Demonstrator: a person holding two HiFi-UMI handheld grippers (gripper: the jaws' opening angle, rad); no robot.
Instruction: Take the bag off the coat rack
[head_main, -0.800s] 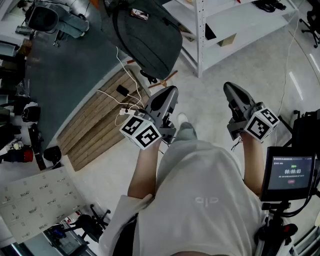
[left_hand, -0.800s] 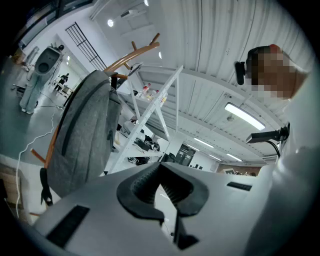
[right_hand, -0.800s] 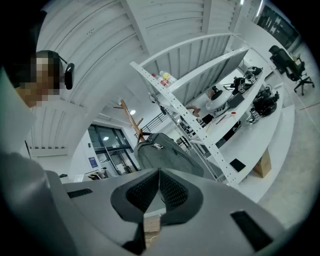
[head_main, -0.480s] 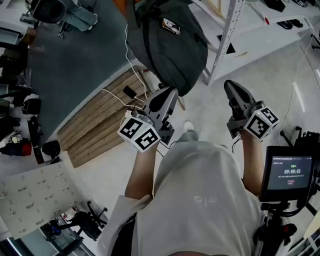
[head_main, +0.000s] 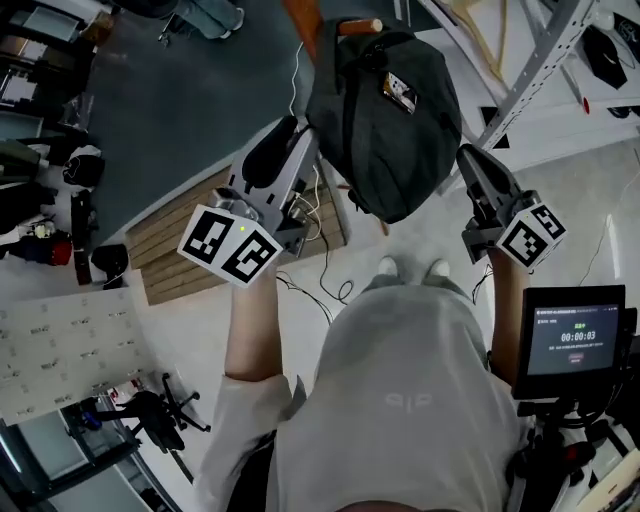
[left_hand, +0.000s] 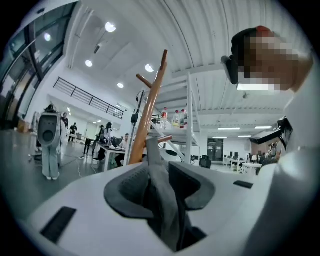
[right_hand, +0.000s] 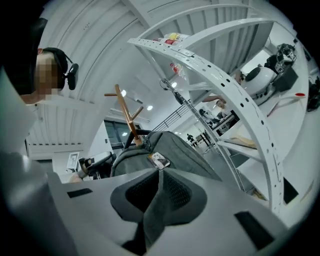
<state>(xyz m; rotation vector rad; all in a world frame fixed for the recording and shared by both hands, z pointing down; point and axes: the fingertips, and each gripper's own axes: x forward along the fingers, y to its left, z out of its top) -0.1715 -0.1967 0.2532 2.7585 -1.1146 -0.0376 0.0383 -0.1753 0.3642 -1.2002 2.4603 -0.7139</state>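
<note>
Up ahead, btwn both grippers, the bag (head_main: 385, 120) hangs off a peg of the wooden coat rack (head_main: 356, 26). It's dark grey woven fabric, soft and bulging, long axis vertical. Left gripper (head_main: 280, 140) is near its left flank, jaws partly apart w/ nothing in them. Right gripper (head_main: 472, 165) is just beside its right flank, clenched, empty. Prob. needs lifting up off the peg.

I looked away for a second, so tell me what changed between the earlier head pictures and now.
The left hand-held gripper rose and moved forward to the left side of the bag; the right hand-held gripper rose to its right side. The person stepped closer, so the bag now shows nearer. Nothing was taken hold of or let go. The bag still hangs on the coat rack.
</note>
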